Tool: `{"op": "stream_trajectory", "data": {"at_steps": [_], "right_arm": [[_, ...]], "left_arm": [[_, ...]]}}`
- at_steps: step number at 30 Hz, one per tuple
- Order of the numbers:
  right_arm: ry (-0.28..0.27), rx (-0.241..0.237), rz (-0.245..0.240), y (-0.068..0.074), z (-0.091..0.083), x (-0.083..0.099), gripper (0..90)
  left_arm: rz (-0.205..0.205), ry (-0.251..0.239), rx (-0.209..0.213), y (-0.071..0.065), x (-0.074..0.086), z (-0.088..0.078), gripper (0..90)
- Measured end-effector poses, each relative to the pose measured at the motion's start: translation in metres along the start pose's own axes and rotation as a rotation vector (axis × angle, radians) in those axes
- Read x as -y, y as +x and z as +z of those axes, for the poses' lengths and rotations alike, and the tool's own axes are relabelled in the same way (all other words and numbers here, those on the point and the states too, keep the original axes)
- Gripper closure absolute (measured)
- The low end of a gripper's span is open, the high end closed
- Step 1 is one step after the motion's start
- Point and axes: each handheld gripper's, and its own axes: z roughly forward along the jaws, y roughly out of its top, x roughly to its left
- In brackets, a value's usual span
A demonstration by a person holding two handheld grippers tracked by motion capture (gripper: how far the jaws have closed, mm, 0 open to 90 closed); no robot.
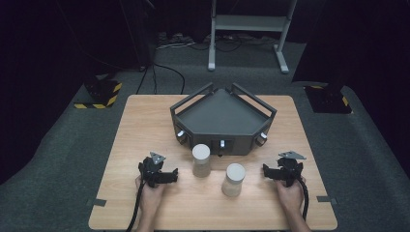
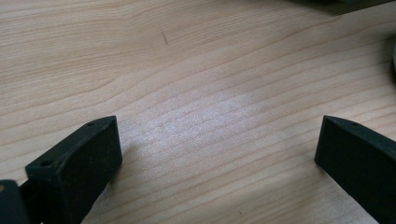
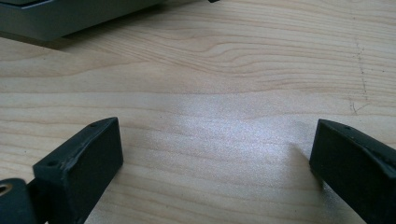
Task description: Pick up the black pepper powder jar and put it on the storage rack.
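Fingers of left gripper (image 1: 161, 175) and right gripper (image 1: 276, 172) apart, empty; two jars (image 1: 201, 160) between, tray (image 1: 222, 116) behind.

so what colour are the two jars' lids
Pale off-white, on both jars; clearest in the high view.

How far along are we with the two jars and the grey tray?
Nothing looks done yet: the tray holds nothing, and both jars stand upright on the table in front of it. Nothing is in hand; the left tongs and right tongs rest open beside the jars. Probably left: picking up each jar.
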Motion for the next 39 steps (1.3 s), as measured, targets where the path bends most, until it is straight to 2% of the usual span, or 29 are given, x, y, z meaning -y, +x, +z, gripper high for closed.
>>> {"op": "stream_trajectory", "data": {"at_steps": [21, 29, 32, 36, 37, 39], "right_arm": [[0.000, -0.002, -0.002, 0.000, 0.000, 0.000, 2.1], [0.000, -0.001, -0.002, 0.000, 0.001, -0.001, 2.1], [0.000, -0.001, -0.001, 0.000, 0.001, -0.001, 2.1], [0.000, -0.001, -0.001, 0.000, 0.001, -0.001, 2.1], [0.000, -0.001, -0.001, 0.000, 0.001, -0.001, 2.1], [0.000, -0.001, -0.001, 0.000, 0.001, -0.001, 2.1]], "left_arm": [[-0.004, -0.003, 0.002, 0.000, 0.000, 0.000, 0.9], [0.009, 0.006, 0.012, 0.003, -0.001, -0.001, 0.5], [0.002, 0.001, -0.009, 0.001, -0.001, -0.001, 0.2], [0.024, 0.000, 0.002, 0.000, -0.003, -0.006, 0.2], [0.037, -0.001, 0.015, 0.000, -0.004, -0.009, 0.2], [0.039, -0.005, 0.039, 0.001, -0.005, -0.013, 0.2]]}}
